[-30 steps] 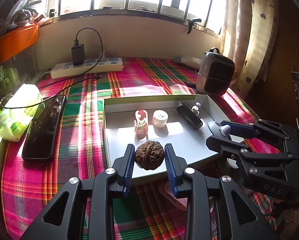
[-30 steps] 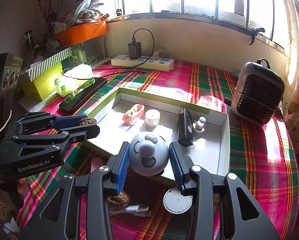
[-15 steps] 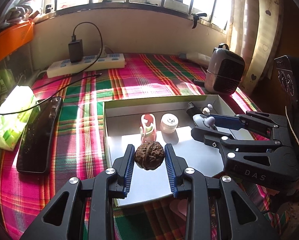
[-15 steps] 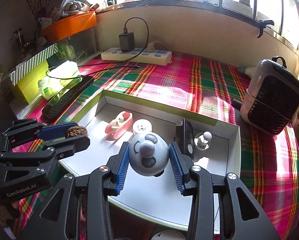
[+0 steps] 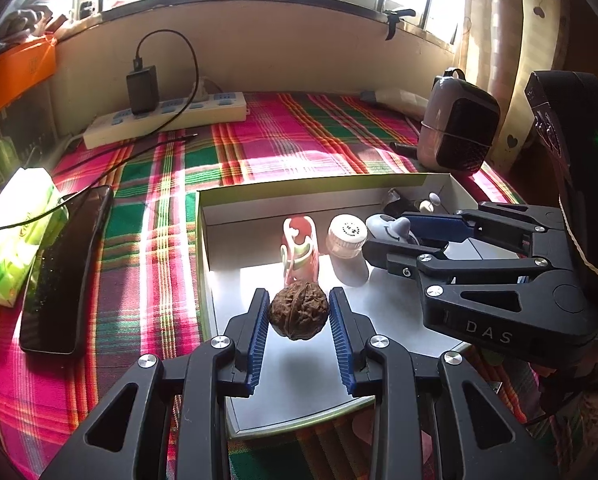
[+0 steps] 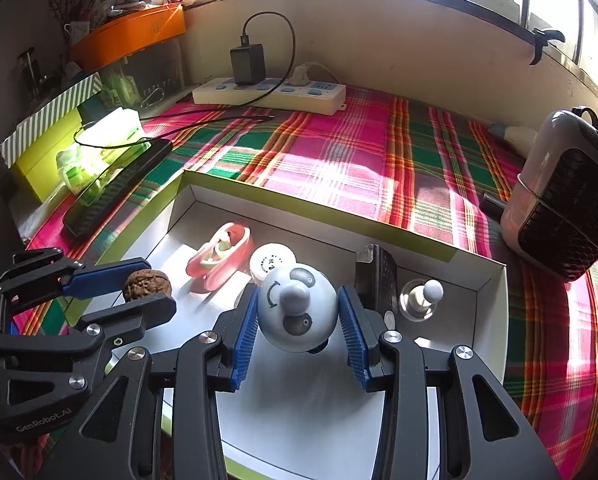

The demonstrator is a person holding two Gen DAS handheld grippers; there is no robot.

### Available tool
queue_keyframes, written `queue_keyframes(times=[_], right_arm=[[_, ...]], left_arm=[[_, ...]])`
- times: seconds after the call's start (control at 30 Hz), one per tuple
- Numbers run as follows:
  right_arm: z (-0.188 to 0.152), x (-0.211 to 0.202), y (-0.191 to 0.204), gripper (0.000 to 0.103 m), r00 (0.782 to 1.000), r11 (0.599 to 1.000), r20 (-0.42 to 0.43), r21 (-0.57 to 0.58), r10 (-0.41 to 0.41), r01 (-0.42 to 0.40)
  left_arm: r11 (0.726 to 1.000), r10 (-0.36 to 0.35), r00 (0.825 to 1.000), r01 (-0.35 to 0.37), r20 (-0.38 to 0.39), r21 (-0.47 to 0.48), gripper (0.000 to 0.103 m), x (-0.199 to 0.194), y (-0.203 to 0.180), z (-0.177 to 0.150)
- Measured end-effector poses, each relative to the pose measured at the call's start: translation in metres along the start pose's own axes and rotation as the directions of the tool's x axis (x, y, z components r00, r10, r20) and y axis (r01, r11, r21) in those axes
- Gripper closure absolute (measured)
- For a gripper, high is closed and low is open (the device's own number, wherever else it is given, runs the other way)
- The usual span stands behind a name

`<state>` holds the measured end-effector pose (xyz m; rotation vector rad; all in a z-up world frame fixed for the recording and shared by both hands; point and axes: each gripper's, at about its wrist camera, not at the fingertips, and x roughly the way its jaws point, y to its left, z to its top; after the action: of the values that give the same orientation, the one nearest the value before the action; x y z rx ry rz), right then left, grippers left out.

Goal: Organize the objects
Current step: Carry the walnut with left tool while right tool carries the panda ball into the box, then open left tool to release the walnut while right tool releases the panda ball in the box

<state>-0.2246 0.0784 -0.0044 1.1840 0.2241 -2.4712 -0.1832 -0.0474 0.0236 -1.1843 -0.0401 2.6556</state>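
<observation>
Over the near half of the white open box (image 5: 439, 184), both grippers hang with loads. The left gripper (image 5: 299, 314) is clamped on a walnut (image 5: 299, 316), its blue ribbed pads pressing the shell from either side, the nut clear of the box floor. Judged from its look, the walnut is light, hard and rigid; the wrinkled shell gives the pads good purchase, and a hold across its widest girth, as here, is the sound one. The right gripper (image 6: 299, 316) grips a round grey-white toy head (image 6: 297, 312) with a knob nose and painted eyes. Its surface appears smooth and glossy, so it may slip or rotate under a light squeeze; the widest part of the sphere is the proper place for the pads, which is where they sit.

Beyond the held items, on the box floor, lie a pink earphone case (image 6: 221, 258), tipped on its side, and a small white round jar (image 6: 273, 262) just beside it. Further right stand a dark rectangular device (image 6: 383, 280) and a small white-knobbed figure (image 6: 423, 298), close together near the far wall.

Outside the box, on the plaid cloth (image 6: 339, 160), a black phone (image 5: 65, 268) lies to the left beside a green tissue pack (image 5: 15, 232). A white power strip (image 6: 271, 94) with a black charger sits against the back wall, and a small heater (image 6: 559, 196) stands far right.
</observation>
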Motion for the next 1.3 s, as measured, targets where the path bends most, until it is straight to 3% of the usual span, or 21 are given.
queue_keyframes(times=[0.6, 1.3], right_arm=[[0.007, 0.015, 0.002, 0.062, 0.997, 0.998, -0.062, -0.055, -0.034, 0.031], [0.010, 0.016, 0.005, 0.063, 0.997, 0.996, -0.060, -0.076, -0.047, 0.043]], left_arm=[[0.999, 0.015, 1.000, -0.015, -0.011, 0.032, 0.075, 0.005, -0.005, -0.001], [0.999, 0.022, 1.000, -0.021, -0.011, 0.038, 0.074, 0.005, -0.004, -0.001]])
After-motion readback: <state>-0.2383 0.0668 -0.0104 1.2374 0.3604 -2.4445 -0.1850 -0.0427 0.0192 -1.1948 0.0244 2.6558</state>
